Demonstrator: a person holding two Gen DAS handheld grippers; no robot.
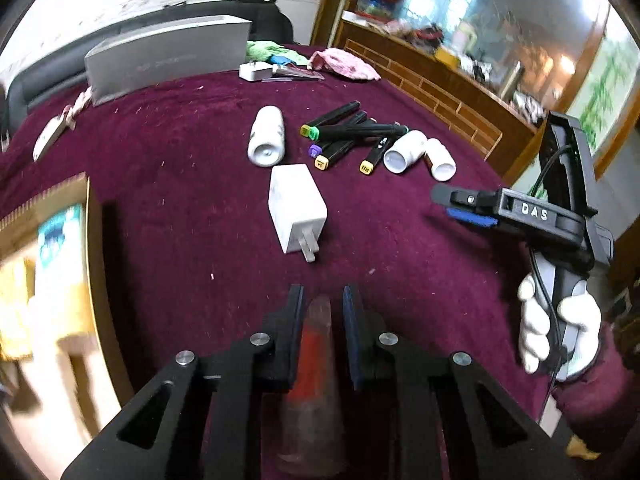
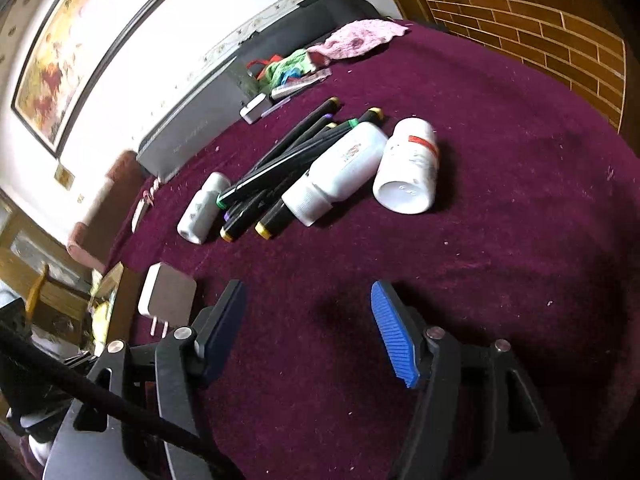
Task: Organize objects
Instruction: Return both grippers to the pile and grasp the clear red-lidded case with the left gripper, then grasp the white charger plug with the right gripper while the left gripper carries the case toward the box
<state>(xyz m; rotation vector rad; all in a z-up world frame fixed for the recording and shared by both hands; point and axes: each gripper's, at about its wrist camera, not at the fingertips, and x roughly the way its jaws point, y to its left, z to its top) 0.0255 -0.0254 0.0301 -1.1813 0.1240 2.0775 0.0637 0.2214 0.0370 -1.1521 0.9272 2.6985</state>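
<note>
1. Your left hand-held gripper (image 1: 322, 300) is clamped nearly closed on a reddish, translucent tapered object (image 1: 318, 344); what that object is cannot be told.
2. Your right hand-held gripper (image 2: 308, 300) stands open with nothing between its jaws, poised over bare maroon cloth; a white-gloved hand (image 1: 560, 332) grips its handle at the desk's right edge.
3. Just beyond the left hand-held gripper, a white charger (image 1: 296, 206) lies on the desk (image 1: 180, 200), prongs facing you.
4. Farther toward the middle, a white bottle (image 1: 266, 136) lies on its side, beside a loose pile of black markers (image 1: 352, 130) with coloured end caps.
5. Two more white bottles (image 1: 420, 154) lie touching each other on the right of the markers, the nearer one resting against the pile.
6. A cardboard box (image 1: 52, 264) sits at the desk's left edge, blurred.
7. Along the far edge rest a long grey box (image 1: 168, 56), a small white adapter (image 1: 256, 70), a green cloth (image 1: 268, 50) and a pink cloth (image 1: 344, 64).
</note>
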